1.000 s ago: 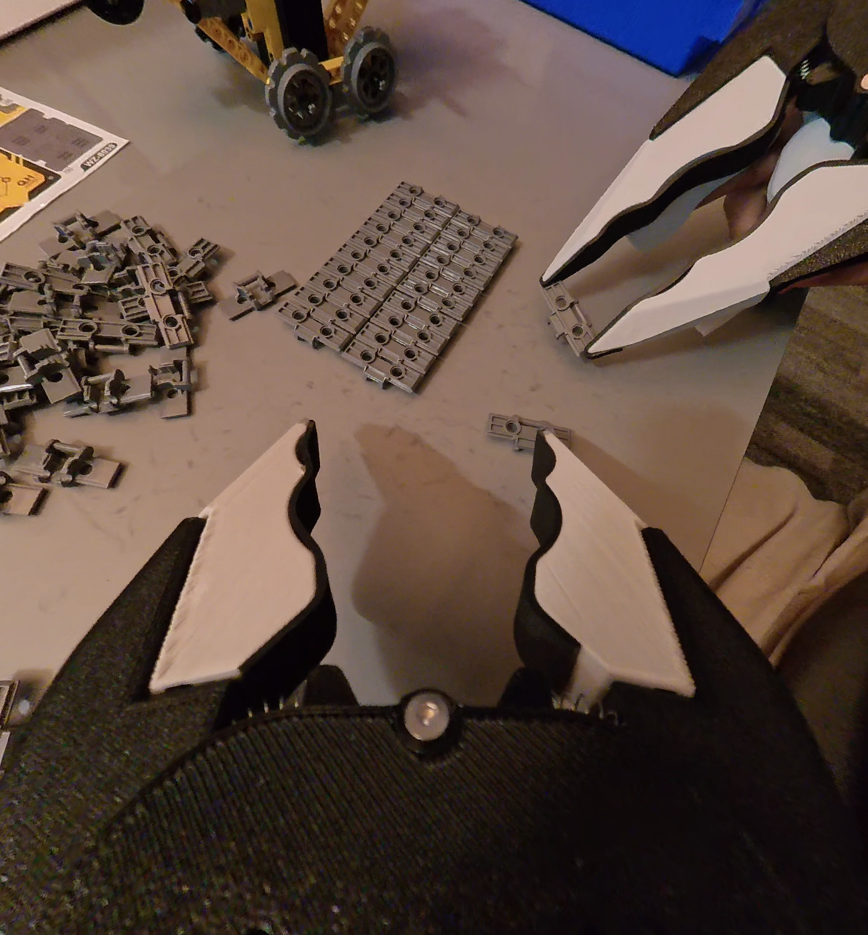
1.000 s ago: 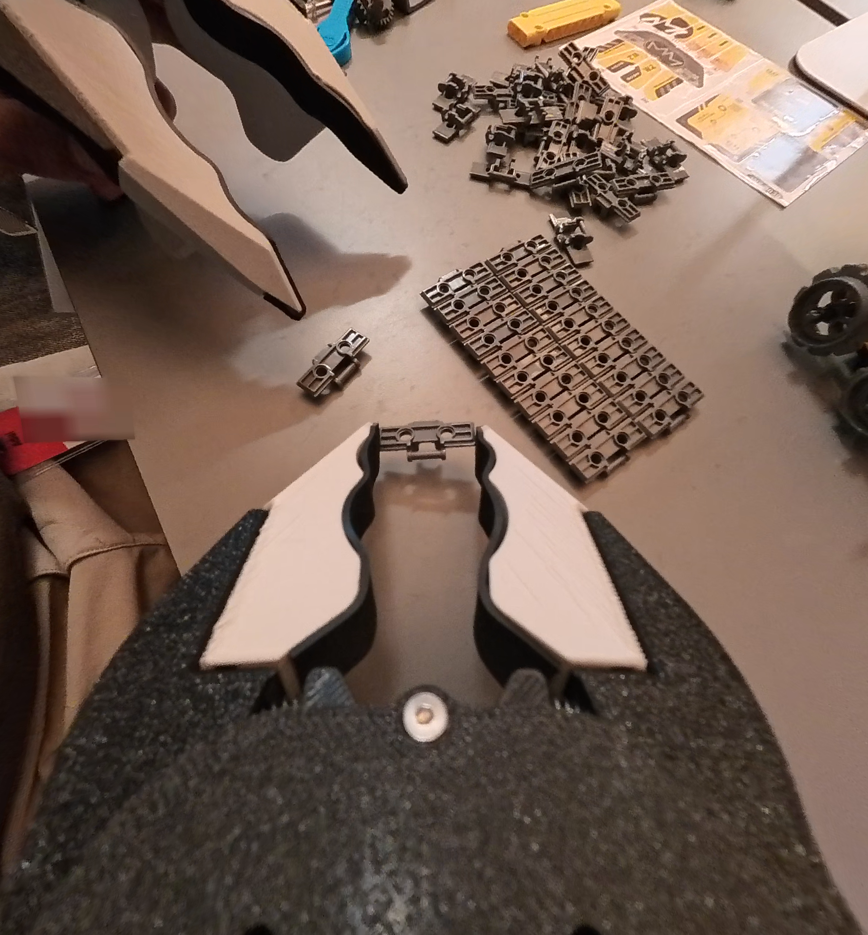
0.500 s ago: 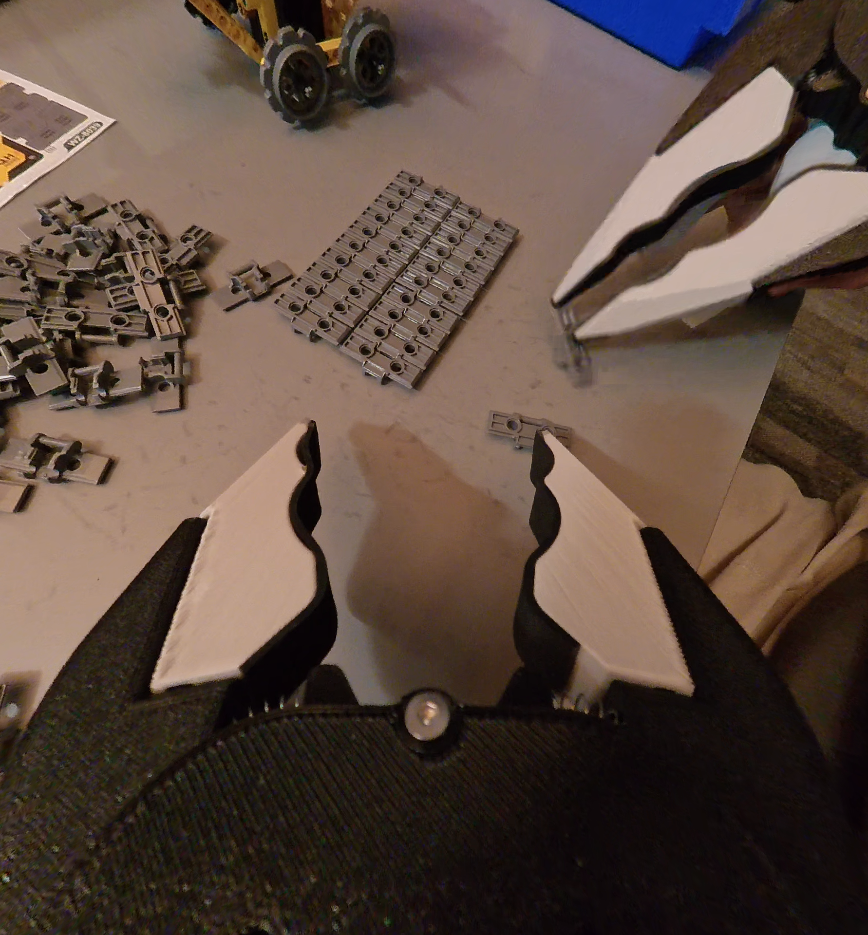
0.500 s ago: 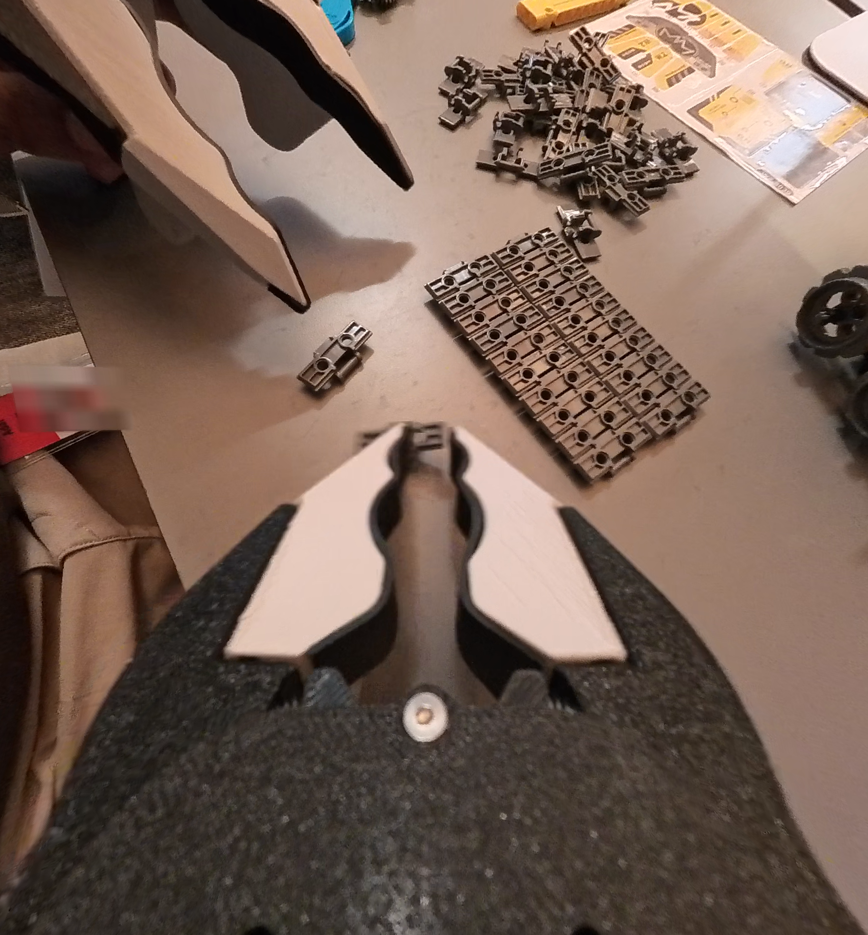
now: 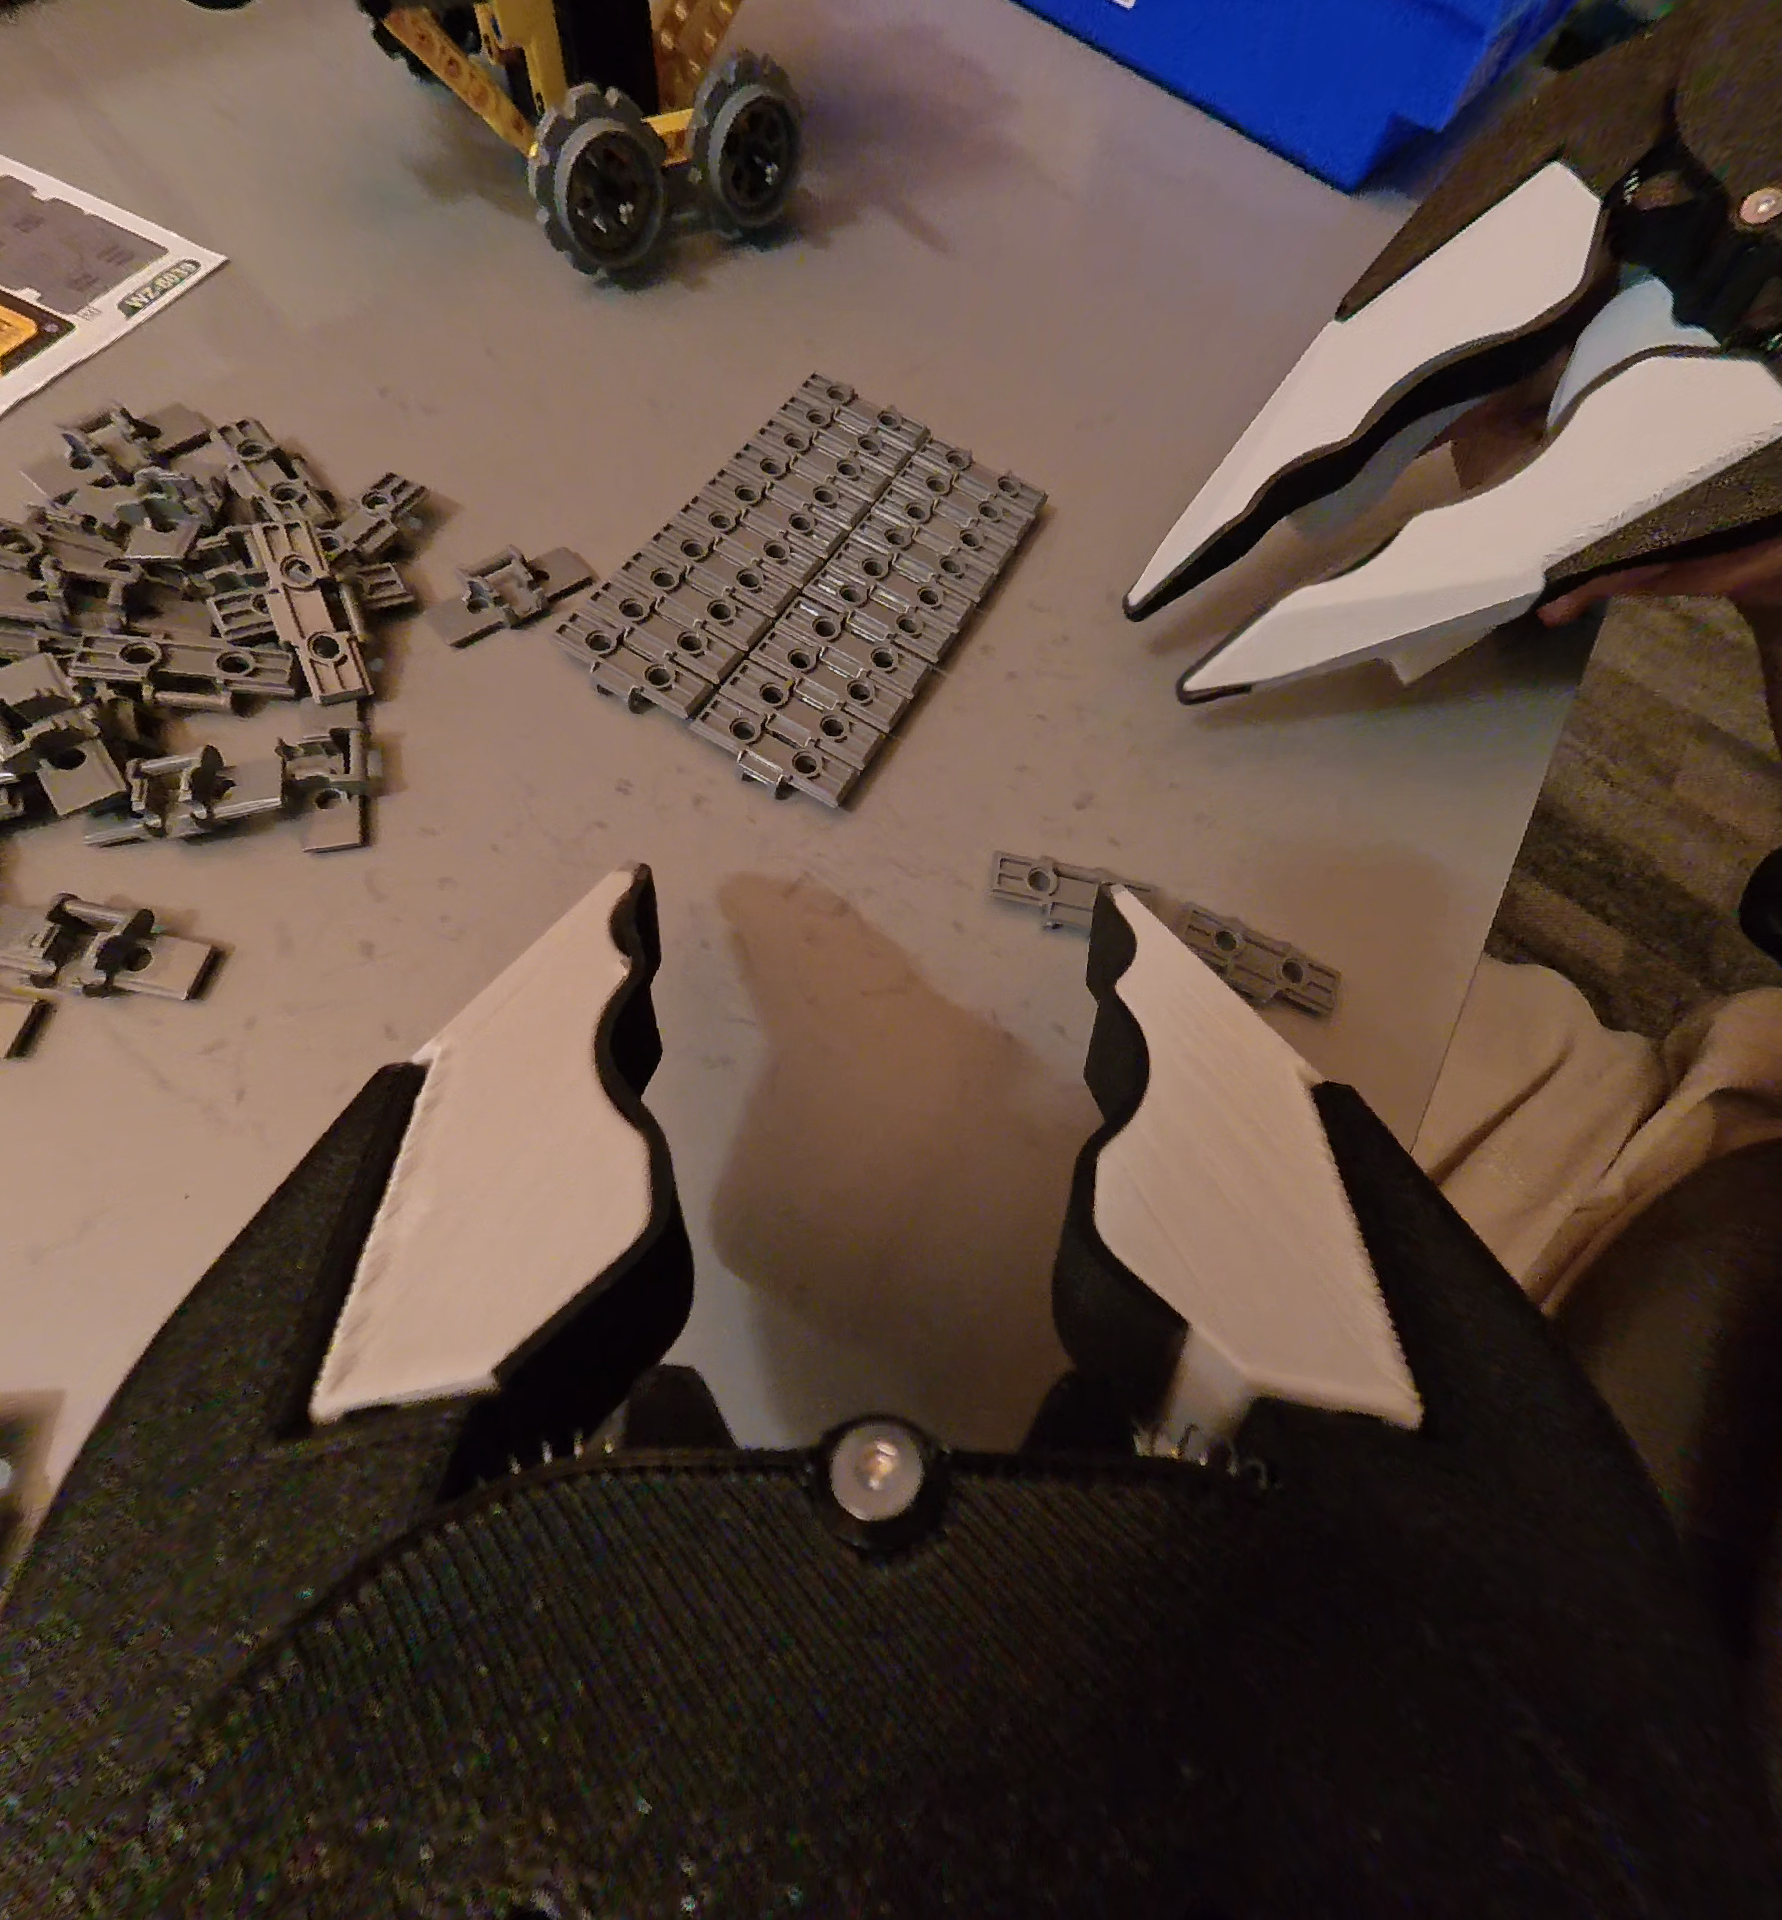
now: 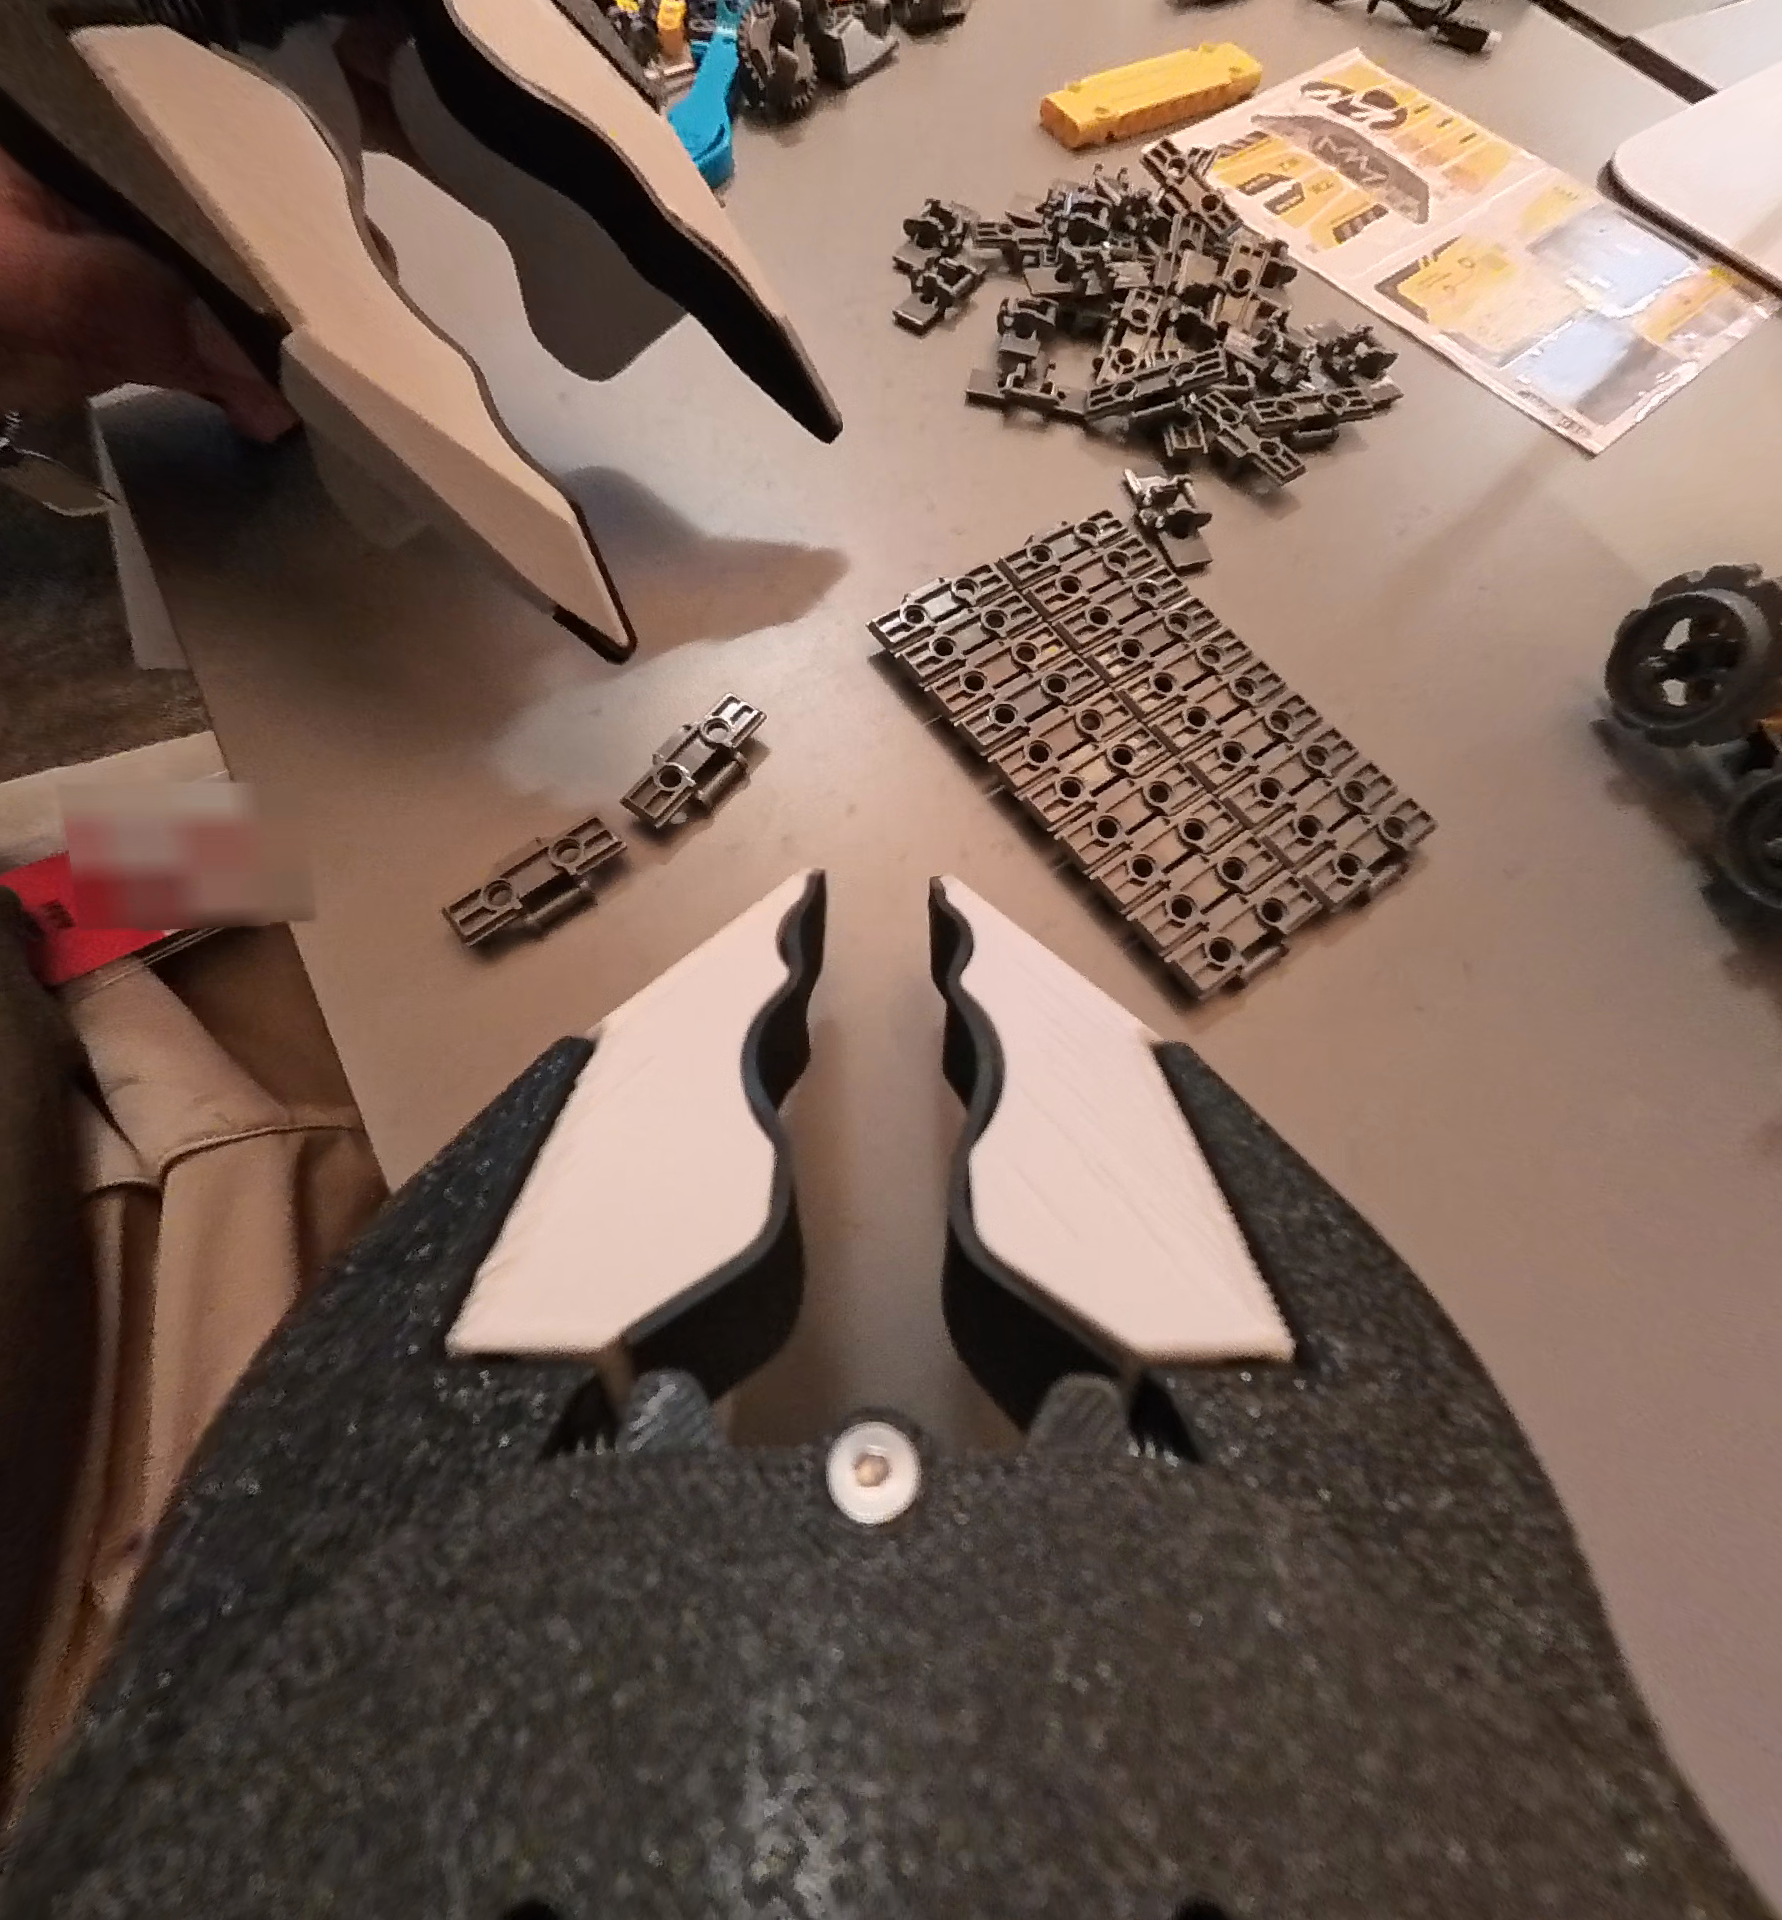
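My left gripper is open and empty, low over the grey table. Two loose grey track links lie by its right fingertip, near the table edge. My right gripper is slightly open and empty. The same two links lie just ahead of it to its left. An assembled mat of track links lies flat beyond both grippers. The right gripper also shows in the left wrist view, and the left gripper in the right wrist view.
A pile of loose grey links lies beside the mat. A yellow wheeled model, an instruction sheet, a yellow beam and a blue box sit farther off. The table edge borders a person's beige clothing.
My right gripper closed on a track link, then let it go and drew back. That link now lies beside the other loose link. My left gripper stayed open.
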The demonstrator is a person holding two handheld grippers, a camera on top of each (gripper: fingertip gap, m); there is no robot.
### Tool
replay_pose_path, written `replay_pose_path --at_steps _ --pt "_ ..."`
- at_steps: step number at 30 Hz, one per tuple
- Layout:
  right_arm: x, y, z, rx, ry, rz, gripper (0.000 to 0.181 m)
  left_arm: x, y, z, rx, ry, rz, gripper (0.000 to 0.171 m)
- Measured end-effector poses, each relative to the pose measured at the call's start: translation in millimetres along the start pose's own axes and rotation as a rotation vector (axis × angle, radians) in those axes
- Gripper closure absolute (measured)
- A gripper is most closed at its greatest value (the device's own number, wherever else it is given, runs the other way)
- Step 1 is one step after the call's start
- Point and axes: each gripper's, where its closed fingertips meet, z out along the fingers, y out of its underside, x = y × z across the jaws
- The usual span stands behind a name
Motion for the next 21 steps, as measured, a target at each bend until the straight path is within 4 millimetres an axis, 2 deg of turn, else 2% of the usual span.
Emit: replay_pose_path --at_steps 3,7,12,17,21 --pt "-9.4 -0.6 -0.6 0.005 -0.052 -0.028 0.158 0.6 -1.5 -1.4 0.013 0.005 -0.001 0.093" --pt "-34.0 -0.4 -1.2 0.008 -0.145 -0.129 0.152 1.9 -0.8 -1.0 0.008 0.018 -0.002 0.093" --pt "-69.4 -10.3 1.0 0.044 -0.279 -0.189 0.146 7.5 0.0 -0.6 0.002 0.044 0.020 0.094" --pt "-76.7 -0.6 9.4 -0.037 -0.303 -0.216 0.144 19.7 2.4 -0.2 -0.009 0.090 0.084 0.104" --pt "-77.3 2.8 11.9 -0.062 -0.296 -0.229 0.145 25.1 7.0 2.6 -0.039 0.097 0.128 0.106"
